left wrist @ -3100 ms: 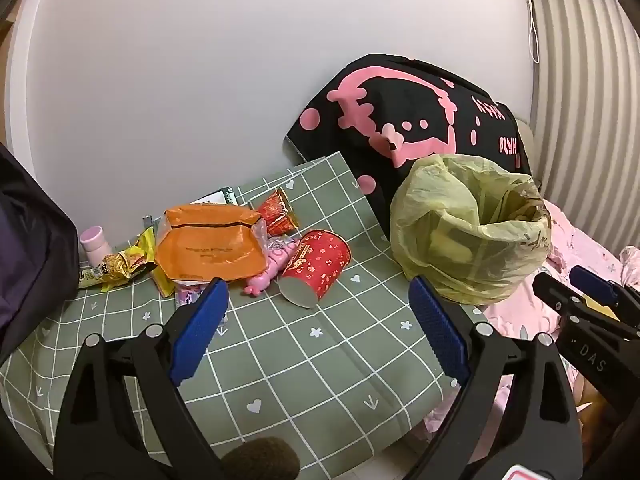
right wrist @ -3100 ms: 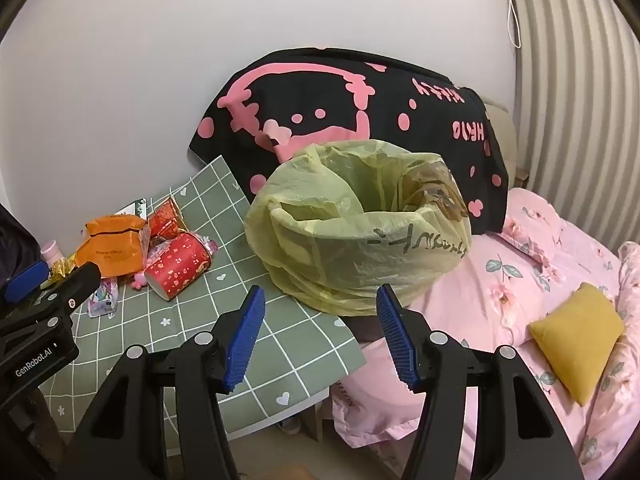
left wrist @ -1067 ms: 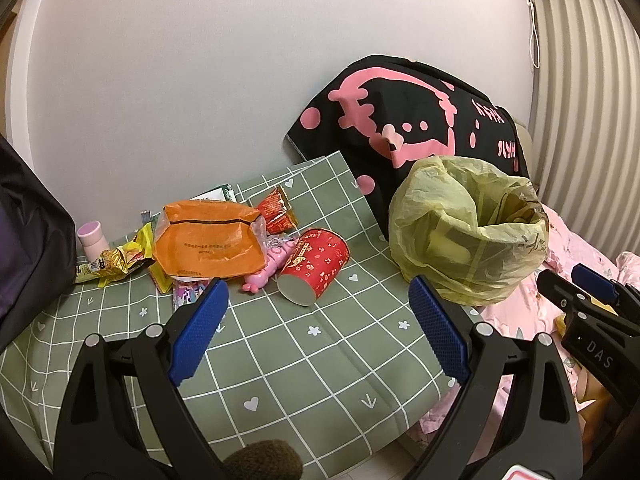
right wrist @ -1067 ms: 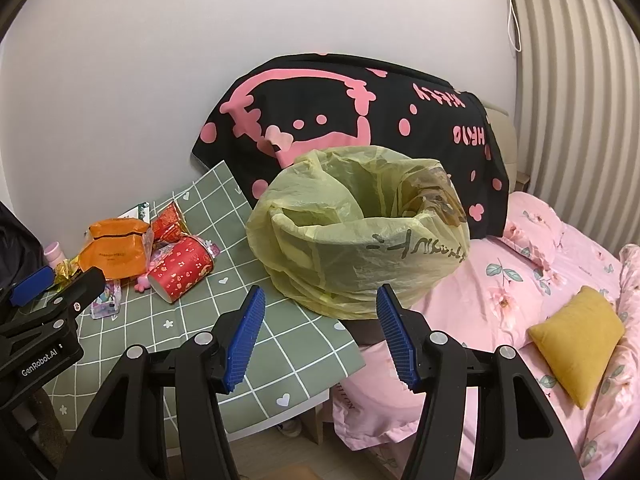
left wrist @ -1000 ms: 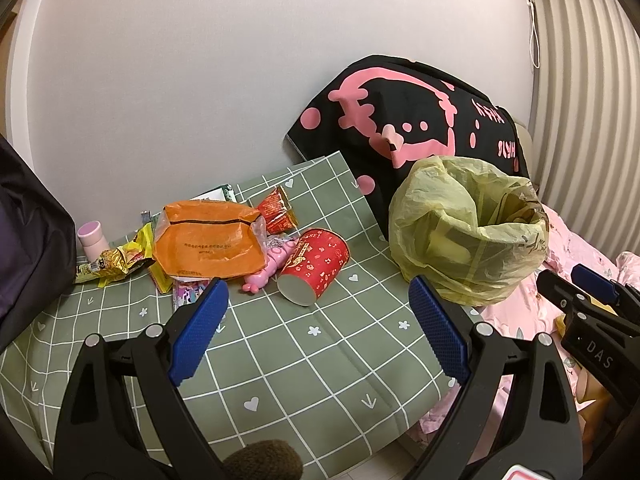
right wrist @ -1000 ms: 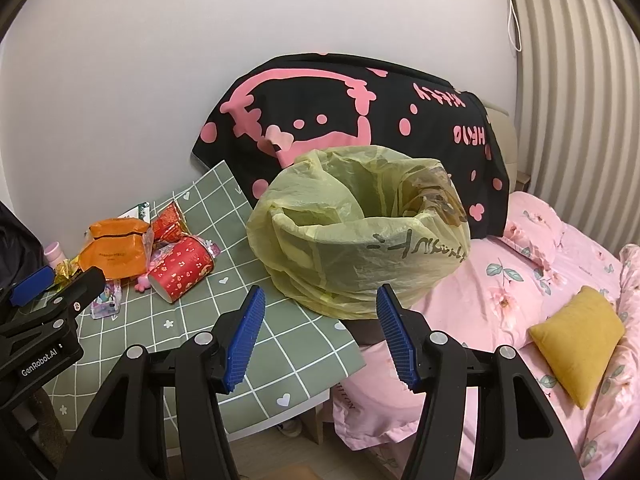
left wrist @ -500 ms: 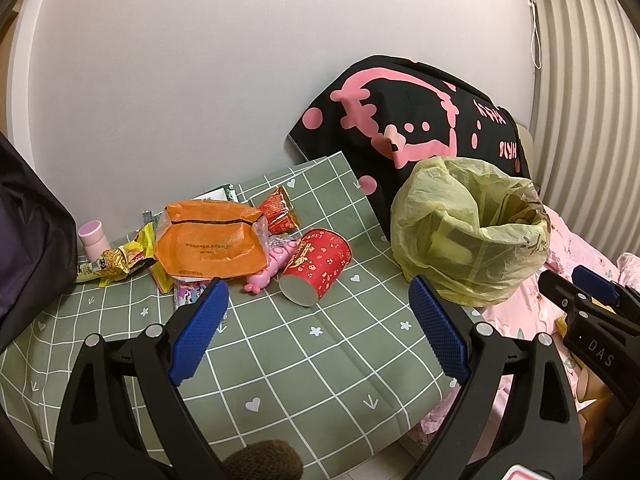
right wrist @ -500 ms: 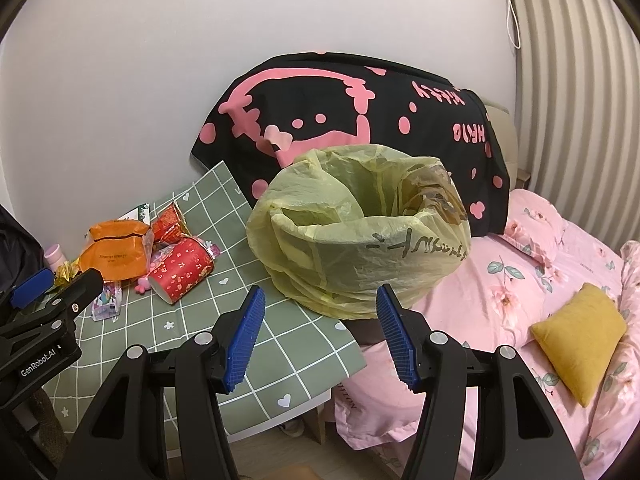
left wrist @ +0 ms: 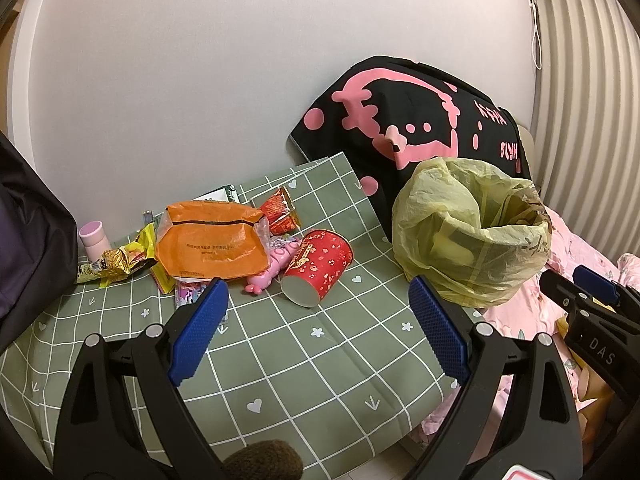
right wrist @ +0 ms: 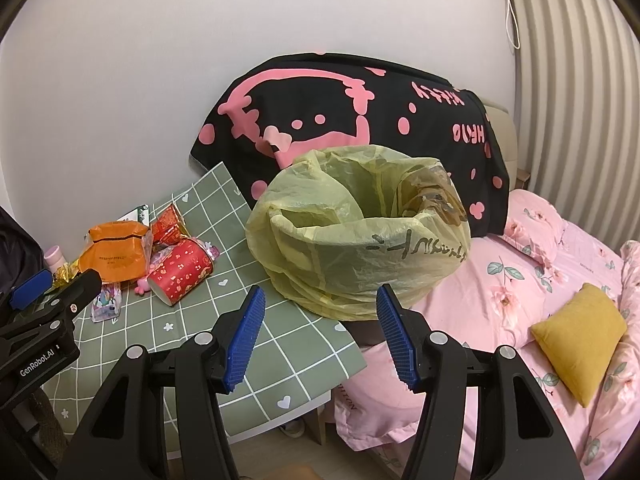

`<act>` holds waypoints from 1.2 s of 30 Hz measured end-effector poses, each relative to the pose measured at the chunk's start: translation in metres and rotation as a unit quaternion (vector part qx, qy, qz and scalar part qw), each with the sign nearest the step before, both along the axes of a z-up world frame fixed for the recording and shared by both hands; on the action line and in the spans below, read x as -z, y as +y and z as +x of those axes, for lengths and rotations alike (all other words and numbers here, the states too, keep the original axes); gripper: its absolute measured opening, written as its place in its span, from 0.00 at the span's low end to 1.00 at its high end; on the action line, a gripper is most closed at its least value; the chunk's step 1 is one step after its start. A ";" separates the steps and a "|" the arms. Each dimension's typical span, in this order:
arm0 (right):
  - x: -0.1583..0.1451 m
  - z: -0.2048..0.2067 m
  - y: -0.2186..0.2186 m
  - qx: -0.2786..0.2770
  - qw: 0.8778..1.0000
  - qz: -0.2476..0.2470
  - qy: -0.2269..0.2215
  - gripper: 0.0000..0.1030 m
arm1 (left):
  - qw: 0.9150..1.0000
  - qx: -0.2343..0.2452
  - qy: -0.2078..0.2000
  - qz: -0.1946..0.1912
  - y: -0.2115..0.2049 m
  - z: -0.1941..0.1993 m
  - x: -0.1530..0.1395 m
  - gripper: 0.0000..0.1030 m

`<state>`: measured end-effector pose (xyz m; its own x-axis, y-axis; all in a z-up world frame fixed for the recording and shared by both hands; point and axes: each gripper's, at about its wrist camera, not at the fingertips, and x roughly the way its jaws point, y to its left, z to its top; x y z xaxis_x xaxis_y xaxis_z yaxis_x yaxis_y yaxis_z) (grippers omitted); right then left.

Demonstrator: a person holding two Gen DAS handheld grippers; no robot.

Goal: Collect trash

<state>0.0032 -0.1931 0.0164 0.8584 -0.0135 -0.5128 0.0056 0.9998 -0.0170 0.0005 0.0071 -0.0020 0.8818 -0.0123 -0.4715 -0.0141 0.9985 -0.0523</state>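
Left wrist: gripper [left wrist: 316, 332] wide, empty.

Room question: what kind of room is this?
Most likely a bedroom. There is a bed with a pink flowered sheet, a yellow cushion on it, and a black and pink blanket against the wall.

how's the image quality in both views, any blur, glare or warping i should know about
Left wrist view: sharp and evenly lit, no glare; heavy fisheye warp bends the wall edge and curtain, corners vignetted black; the red paper cup and yellow trash bag are crisp. Right wrist view: same barrel distortion and dark corners, soft indoor light, faint shadows only; the handwriting on the bag reads clearly, the near gripper fingers slightly soft.
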 end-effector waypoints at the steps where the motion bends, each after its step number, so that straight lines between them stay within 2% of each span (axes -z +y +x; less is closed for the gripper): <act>1: 0.000 0.001 0.000 0.000 1.000 0.000 0.000 0.53 | 1.000 -0.001 0.000 0.000 0.001 0.000 0.000 0.84; 7: 0.002 0.004 0.002 -0.003 1.000 0.000 0.003 0.53 | 1.000 -0.009 0.003 -0.002 0.009 0.006 0.002 0.85; 14: 0.008 0.026 0.014 -0.023 0.999 0.008 0.022 0.53 | 1.000 -0.022 0.011 0.006 0.031 0.022 0.008 0.85; 19: 0.016 0.058 0.039 -0.055 0.997 0.019 0.045 0.53 | 0.999 -0.035 0.029 -0.010 0.070 0.047 0.014 0.85; 25: 0.033 0.109 0.084 -0.098 0.991 0.027 0.087 0.53 | 0.996 -0.076 0.050 -0.021 0.134 0.079 0.022 0.85; 29: 0.043 0.129 0.113 -0.112 0.987 0.027 0.110 0.53 | 0.989 -0.132 0.067 -0.027 0.188 0.090 0.029 0.87; 33: 0.049 0.136 0.126 -0.124 0.985 0.007 0.115 0.53 | 0.972 -0.210 0.079 -0.075 0.256 0.098 0.035 0.87; 36: 0.054 0.142 0.127 -0.122 0.985 0.009 0.124 0.53 | 0.962 -0.238 0.101 -0.092 0.283 0.109 0.039 0.87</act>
